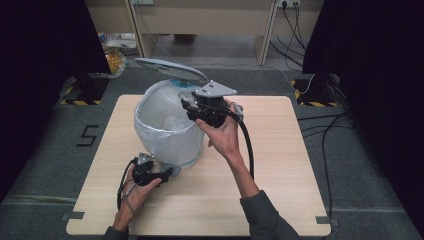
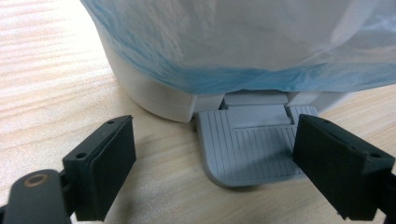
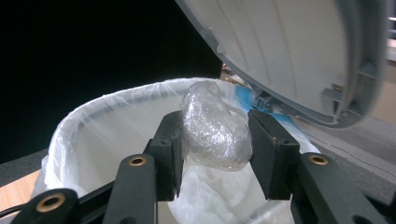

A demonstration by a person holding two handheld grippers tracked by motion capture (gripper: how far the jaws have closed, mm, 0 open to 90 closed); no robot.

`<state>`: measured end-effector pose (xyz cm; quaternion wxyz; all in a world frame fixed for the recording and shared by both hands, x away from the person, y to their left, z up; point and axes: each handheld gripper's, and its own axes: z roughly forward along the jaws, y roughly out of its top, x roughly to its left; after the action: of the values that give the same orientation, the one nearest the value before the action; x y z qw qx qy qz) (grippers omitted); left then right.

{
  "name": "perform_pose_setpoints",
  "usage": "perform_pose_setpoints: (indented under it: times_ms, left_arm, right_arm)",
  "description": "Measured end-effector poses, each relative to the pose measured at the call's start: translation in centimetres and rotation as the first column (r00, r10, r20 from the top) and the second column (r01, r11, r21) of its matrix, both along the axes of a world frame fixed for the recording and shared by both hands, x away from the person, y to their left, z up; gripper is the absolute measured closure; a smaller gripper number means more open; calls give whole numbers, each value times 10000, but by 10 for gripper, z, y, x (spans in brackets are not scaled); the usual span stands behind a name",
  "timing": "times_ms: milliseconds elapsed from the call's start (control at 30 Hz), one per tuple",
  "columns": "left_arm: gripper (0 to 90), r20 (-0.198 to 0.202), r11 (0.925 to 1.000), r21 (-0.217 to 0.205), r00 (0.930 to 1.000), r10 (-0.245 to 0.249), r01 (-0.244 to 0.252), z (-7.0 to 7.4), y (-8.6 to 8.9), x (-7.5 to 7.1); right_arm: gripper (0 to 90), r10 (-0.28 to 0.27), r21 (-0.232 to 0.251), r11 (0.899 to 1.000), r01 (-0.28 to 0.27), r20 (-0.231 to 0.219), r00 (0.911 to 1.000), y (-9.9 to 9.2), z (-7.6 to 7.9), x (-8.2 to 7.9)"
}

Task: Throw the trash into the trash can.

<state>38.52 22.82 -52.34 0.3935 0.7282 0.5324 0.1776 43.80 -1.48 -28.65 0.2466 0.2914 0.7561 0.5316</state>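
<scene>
Two hand-held grippers, both black. Left gripper [image 1: 150, 172] small and blocky, with a grey plate on top and a thin black cable [image 1: 121, 185] looping beside the left hand [image 1: 135, 192]. Right gripper [image 1: 207, 111] bulkier, topped by a grey three-cornered plate [image 1: 216, 90], with a thick black cable [image 1: 247, 147] trailing along the right hand [image 1: 225, 137]. Jaws flat, rectangular, matte black, faced with thin darker pads [image 2: 114, 161]. Small screw holes in the jaw edges; brass-coloured rivets [image 3: 137, 161] at the linkage pivots, on black bars. Dark grey-green long sleeve [image 1: 262, 215] on the right forearm; a dark cuff [image 1: 114, 233] on the left wrist.
</scene>
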Motion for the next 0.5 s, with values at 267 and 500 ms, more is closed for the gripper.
perform_pose_setpoints:
  times_ms: [267,500]
  left_arm:
    - [124,2,10000,2,10000,0,0,0,0,0]
    - [124,2,10000,5,10000,-1,1,0,0,0]
  right_arm:
    - [570,145,67,9999,-144,-214,9997,12,-7,5]
    - [565,323,-30,9995,-324,-328,9989,20,-11,7]
